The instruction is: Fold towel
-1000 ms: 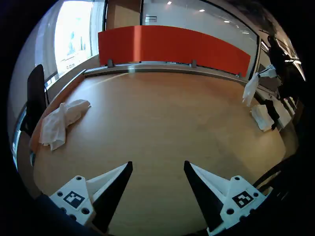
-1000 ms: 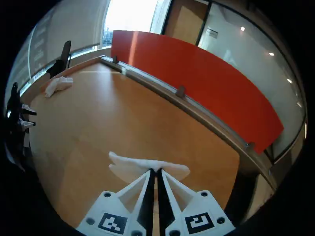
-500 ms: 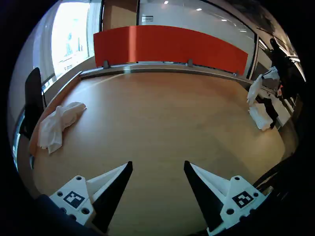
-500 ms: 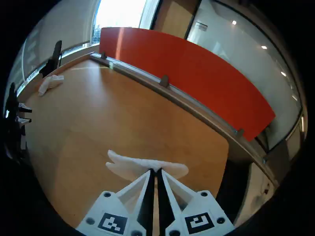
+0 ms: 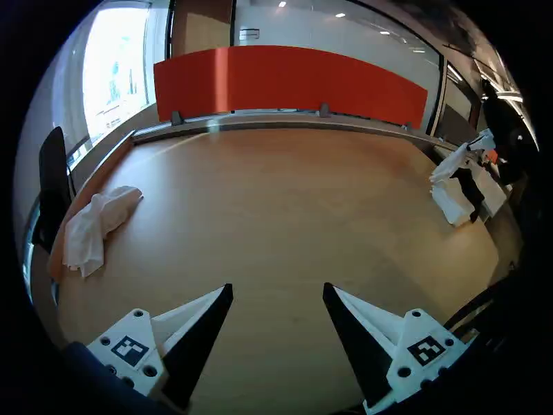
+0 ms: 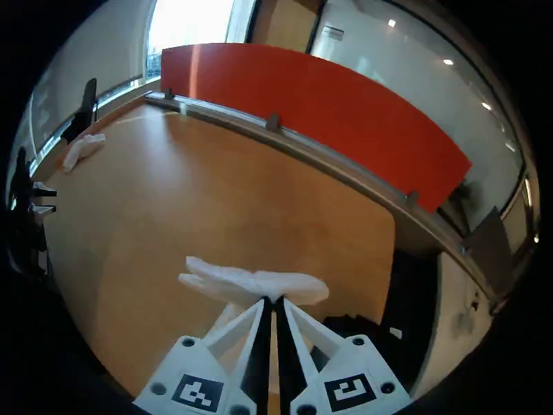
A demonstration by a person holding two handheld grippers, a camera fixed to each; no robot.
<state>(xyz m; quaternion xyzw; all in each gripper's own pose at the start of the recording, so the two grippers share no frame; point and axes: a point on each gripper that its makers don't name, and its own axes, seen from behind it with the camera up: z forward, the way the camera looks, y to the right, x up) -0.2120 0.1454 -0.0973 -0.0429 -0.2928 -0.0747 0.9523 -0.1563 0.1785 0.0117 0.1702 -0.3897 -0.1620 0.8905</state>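
Office — wood desk (image 5: 276, 200), orange divider screen (image 5: 290, 76), glass partitions (image 5: 332, 31) (recessed ceiling lights (image 5: 281, 4)).

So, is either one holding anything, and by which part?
The right gripper pinches a white towel midway along its near edge; the left gripper holds nothing.

A broad wooden table (image 5: 290, 200) of pale, warm grain spreads across the room. Along its far edge runs a grey metal rail (image 5: 276, 121), and a long red partition (image 5: 290, 76) stands upright above it, held by small grey clamps (image 5: 175, 117). A black chair (image 5: 52, 180) sits just off the left edge. Beyond the far left corner a window (image 5: 114, 76) glares bright; a glass wall (image 5: 332, 31) rises behind the partition.
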